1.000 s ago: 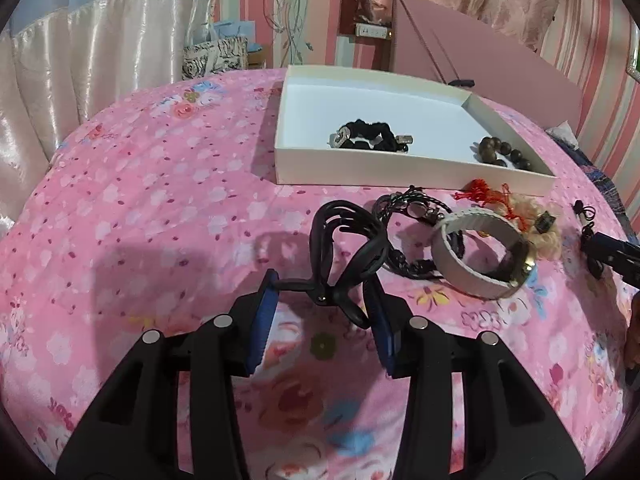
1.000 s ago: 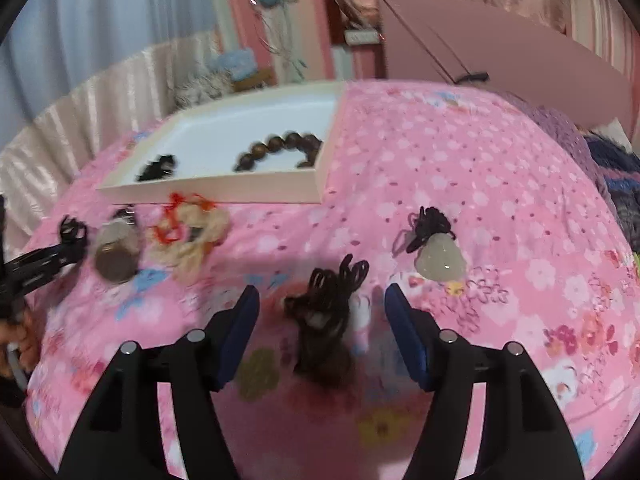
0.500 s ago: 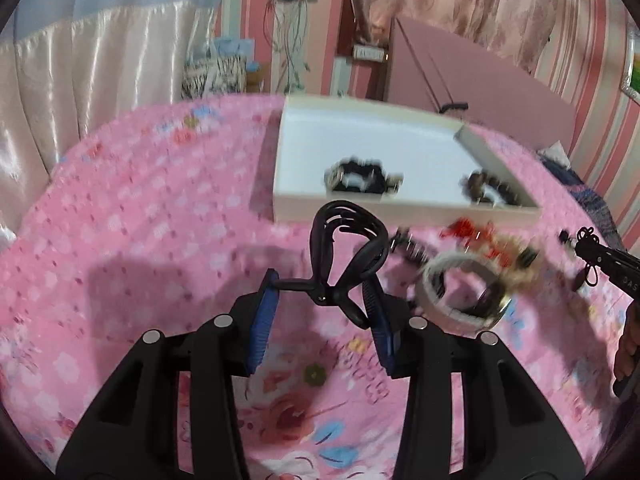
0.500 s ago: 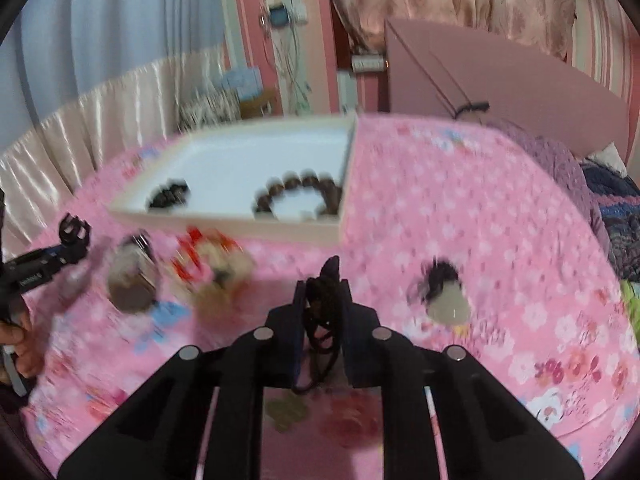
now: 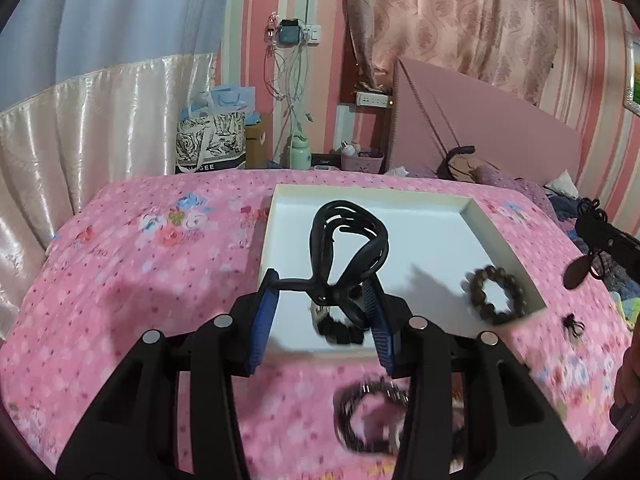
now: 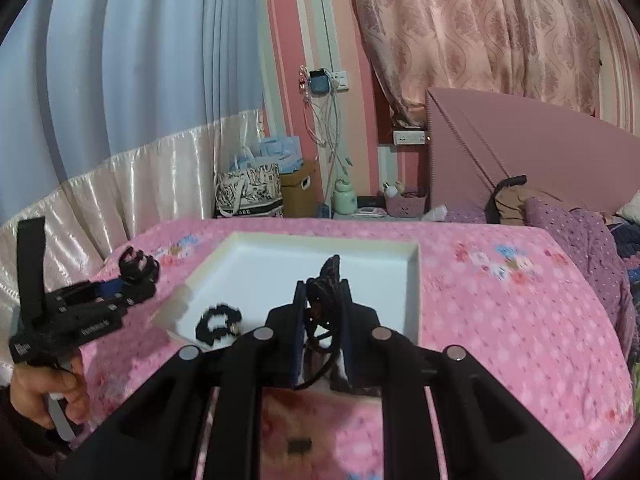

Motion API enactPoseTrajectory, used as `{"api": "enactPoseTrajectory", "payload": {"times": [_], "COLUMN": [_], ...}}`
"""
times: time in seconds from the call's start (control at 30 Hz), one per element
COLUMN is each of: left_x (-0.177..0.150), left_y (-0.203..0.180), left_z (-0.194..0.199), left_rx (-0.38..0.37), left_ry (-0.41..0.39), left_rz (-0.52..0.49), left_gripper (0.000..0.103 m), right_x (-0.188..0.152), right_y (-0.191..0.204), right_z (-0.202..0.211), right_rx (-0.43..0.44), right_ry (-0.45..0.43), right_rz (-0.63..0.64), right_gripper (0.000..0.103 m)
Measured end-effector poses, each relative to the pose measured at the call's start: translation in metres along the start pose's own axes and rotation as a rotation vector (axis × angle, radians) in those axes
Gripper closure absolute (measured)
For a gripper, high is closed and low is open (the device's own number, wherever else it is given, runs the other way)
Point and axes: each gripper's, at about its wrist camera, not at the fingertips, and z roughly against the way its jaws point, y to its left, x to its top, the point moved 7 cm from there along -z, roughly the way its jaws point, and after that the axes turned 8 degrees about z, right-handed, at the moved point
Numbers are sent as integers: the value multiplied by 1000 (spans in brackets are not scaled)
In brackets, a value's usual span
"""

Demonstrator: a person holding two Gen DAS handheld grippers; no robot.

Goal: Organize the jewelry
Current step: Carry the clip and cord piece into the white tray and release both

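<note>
Over the tray (image 5: 500,236), left tongs (image 5: 324,304) clamp a stiff black clip (image 5: 348,240), right tongs (image 6: 322,312) pinch a limp, light cord (image 6: 326,280) best held mid-bundle.

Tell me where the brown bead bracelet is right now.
In the left wrist view, the brown bead bracelet lies inside the white tray, in its near right corner, to the right of the black scrunchie.
</note>
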Motion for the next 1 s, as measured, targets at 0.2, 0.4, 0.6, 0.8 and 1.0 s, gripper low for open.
{"api": "enactPoseTrajectory", "payload": {"times": [0.2,0.4,0.6,0.8,1.0], "left_x": [-8,-29,-37,-39,-42], "left_y": [-2,-16,-27,-27,-18], "left_z": [-33,-59,-66,-67,-75], "left_rx": [-4,-16,9,15,5], "left_ry": [23,62,60,63,112], "left_rz": [17,5,-46,-48,-2], "left_gripper": [61,60,60,60,60], "right_x": [-7,-35,-55,-68,-73], "right_y": [4,11,10,5,11], "right_z": [-37,-62,-74,-91,-93], "right_rx": [-4,-34,-36,-22,-28], "right_ry": [-1,64,119,172,186], "right_rz": [-13,37,60,30,70], "right_gripper": [88,88,88,88,88]}}
